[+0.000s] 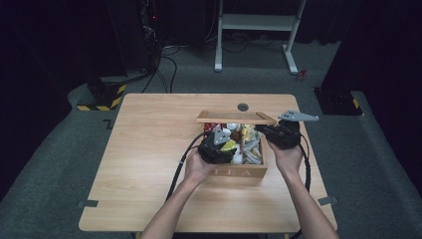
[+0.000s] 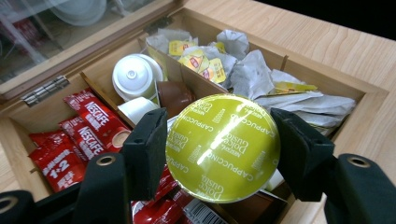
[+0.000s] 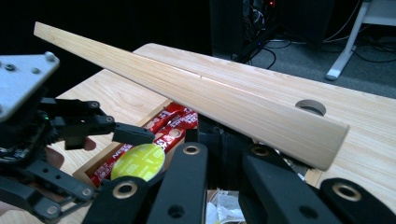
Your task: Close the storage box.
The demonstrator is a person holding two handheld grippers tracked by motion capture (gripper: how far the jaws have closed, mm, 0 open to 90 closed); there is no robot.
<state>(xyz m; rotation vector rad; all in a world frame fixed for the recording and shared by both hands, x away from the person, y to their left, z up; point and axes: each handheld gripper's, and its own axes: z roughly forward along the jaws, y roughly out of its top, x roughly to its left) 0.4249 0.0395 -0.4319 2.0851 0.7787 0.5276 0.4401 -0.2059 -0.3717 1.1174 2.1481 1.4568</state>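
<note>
- You are working at a light wooden table (image 1: 149,164) with a round cable hole near its far edge, on grey carpet in a dark room; a white desk frame (image 1: 256,22) stands beyond, and cables run across the floor.
- A wooden box (image 1: 249,172) sits right of the table's middle — its front wall reads "TEA".
- Your left gripper (image 2: 219,144) is clamped on a yellow-green capsule (image 2: 223,147), one pad on each side of its round rim.
- The capsule hangs just above the box's compartments, over the red sachets (image 2: 86,128) and near the white capsules (image 2: 135,74).
- Its foil lid reads "Dolce Gusto" and "CAPPUCCINO" in white, repeated across the disc; the writing appears upside down in the left gripper view.
- The foil face is turned up toward that camera — the capsule has no long axis that you can tell.
- The red sachets read "NESCAFE"; the tea bags (image 2: 205,60) carry yellow tags.
- Your right gripper (image 3: 224,149) is closed on the lid (image 3: 196,100) of the box, holding it raised; the lid's long axis runs left to right along the box's far side.
</note>
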